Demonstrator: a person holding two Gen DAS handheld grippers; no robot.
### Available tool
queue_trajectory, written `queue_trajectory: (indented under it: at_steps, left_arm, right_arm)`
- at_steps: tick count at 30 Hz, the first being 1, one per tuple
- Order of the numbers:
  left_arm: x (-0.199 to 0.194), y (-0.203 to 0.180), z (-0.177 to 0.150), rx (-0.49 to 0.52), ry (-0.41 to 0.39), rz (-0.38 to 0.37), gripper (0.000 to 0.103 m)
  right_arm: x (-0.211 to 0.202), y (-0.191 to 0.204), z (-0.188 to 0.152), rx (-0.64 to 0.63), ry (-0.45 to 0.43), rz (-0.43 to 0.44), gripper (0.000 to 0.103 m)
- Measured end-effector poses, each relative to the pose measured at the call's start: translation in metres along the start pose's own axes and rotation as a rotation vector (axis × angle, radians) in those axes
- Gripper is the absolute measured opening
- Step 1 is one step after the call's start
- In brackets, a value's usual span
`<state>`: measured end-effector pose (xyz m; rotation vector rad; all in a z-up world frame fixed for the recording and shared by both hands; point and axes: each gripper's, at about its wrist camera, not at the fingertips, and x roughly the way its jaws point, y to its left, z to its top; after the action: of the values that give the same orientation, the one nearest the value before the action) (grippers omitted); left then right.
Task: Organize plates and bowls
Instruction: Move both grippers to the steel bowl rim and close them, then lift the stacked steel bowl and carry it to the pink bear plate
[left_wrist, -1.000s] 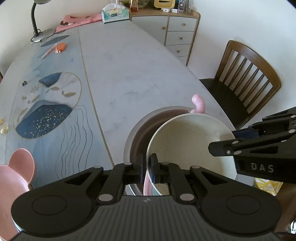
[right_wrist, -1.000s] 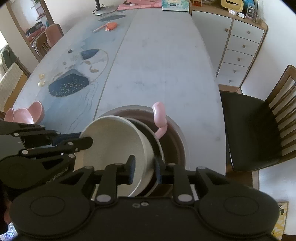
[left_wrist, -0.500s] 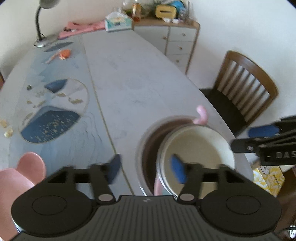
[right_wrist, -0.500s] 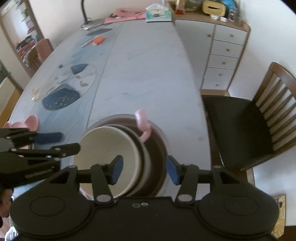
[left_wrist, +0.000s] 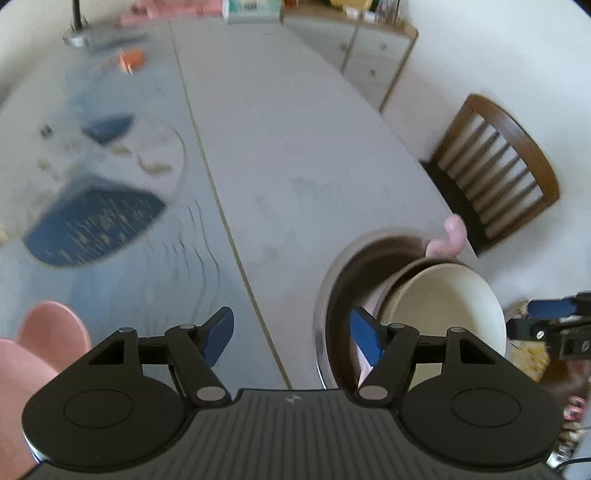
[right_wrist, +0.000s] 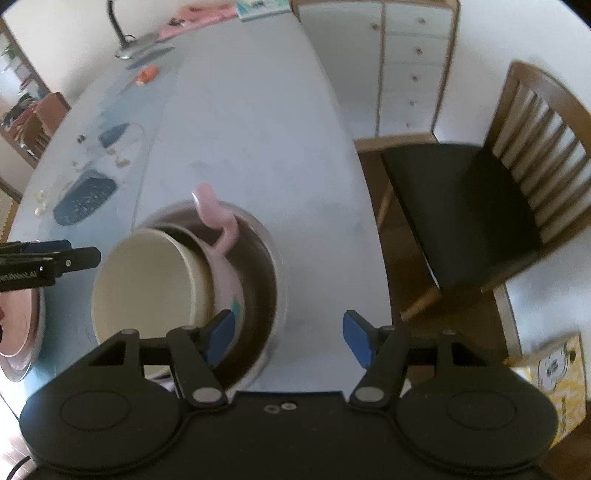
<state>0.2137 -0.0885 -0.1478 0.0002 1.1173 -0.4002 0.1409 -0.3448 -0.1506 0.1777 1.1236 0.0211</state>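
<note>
Nearest the cameras, both tongs stand spread and empty: the left gripper (left_wrist: 291, 334) has its blue pads wide apart over the table edge, and the right gripper (right_wrist: 288, 336) is parted the same way above the rim of the stack. A second ago each was pinched on the cream bowl's rim, one from either side; half a second ago they were opening. So the bowl has been let go and both tools are drawing back and upward.

Just beyond the fingers, the cream bowl (right_wrist: 151, 284) now sits nested in the pink bowl (right_wrist: 229, 284), whose curled pink handle (right_wrist: 210, 210) rises at the far side, and both rest inside the dark brown bowl (right_wrist: 264, 280) on the white table (left_wrist: 295, 129). The cream bowl lies off-centre and looks tilted toward the left gripper's side, so it may not be fully seated.

Off to the left, a pink eared dish (left_wrist: 48, 339) lies apart from the stack, probably the next piece to gather. Farther out are the blue patterned mat (left_wrist: 96, 221), a wooden chair (right_wrist: 517, 184) and the drawer cabinet (right_wrist: 410, 66).
</note>
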Motion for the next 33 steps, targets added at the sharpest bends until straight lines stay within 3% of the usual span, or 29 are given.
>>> queue_trajectory:
  at_steps: [7,17,25,33]
  left_arm:
    - [0.022,0.007,0.003,-0.034,0.074,-0.047,0.068]
    - [0.036,0.005,0.009,-0.060,0.121,-0.108,0.031]
    - [0.039,0.004,0.004,-0.085,0.140,-0.136,0.009]
    - [0.033,-0.002,-0.004,-0.088,0.107,-0.086,0.009]
  right_arm:
    - [0.020,-0.002,-0.016,0.086,0.070,0.033,0.056]
    - [0.037,0.003,-0.019,0.146,0.098,0.076,0.031]
    - [0.041,0.008,-0.017,0.145,0.115,0.099,0.017]
    - [0.042,0.012,-0.013,0.117,0.117,0.079,0.017]
